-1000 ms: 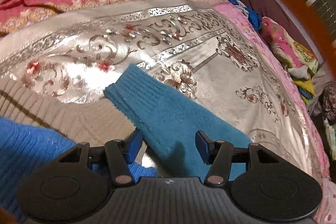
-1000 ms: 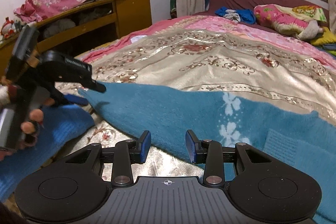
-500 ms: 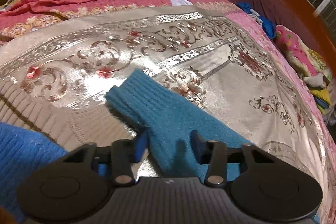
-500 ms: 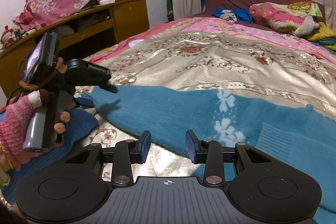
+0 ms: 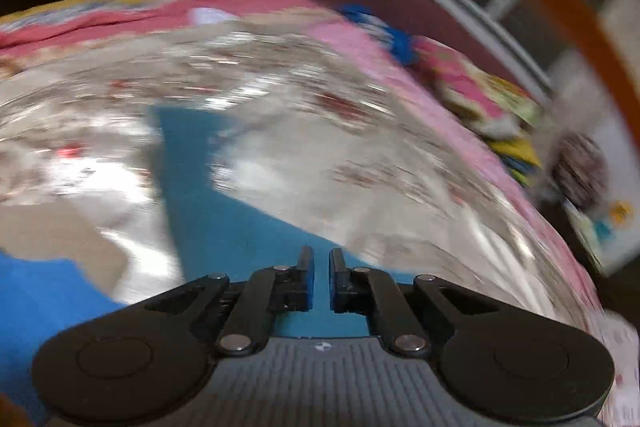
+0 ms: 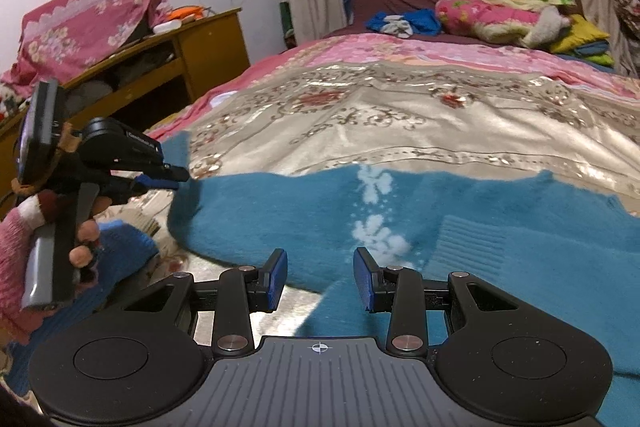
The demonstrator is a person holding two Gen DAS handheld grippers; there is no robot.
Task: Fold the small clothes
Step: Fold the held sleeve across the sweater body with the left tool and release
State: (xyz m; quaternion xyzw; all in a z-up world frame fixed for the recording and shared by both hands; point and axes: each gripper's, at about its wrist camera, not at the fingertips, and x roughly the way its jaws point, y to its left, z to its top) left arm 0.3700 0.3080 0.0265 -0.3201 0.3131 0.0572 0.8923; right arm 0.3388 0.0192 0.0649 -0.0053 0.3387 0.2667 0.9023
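Note:
A teal knitted sweater (image 6: 460, 219) with white snowflakes lies spread on the bed. Its left sleeve (image 6: 182, 163) is raised off the bedspread, pinched in my left gripper (image 6: 176, 175), which a hand holds at the left of the right wrist view. In the blurred left wrist view the left gripper (image 5: 321, 269) has its jaws nearly together on the teal sleeve (image 5: 200, 187). My right gripper (image 6: 320, 273) is open and empty, hovering just above the sweater's near hem.
A bright blue knit (image 6: 124, 247) and a beige ribbed garment (image 5: 52, 235) lie at the left. The gold and pink bedspread (image 6: 400, 115) stretches ahead. A wooden cabinet (image 6: 192, 55) stands left; pillows and clothes (image 6: 500, 11) are piled by the headboard.
My left gripper has shut on the teal sleeve and lifted it, swinging it over toward the sweater's body. The right gripper has stayed open and nearly still.

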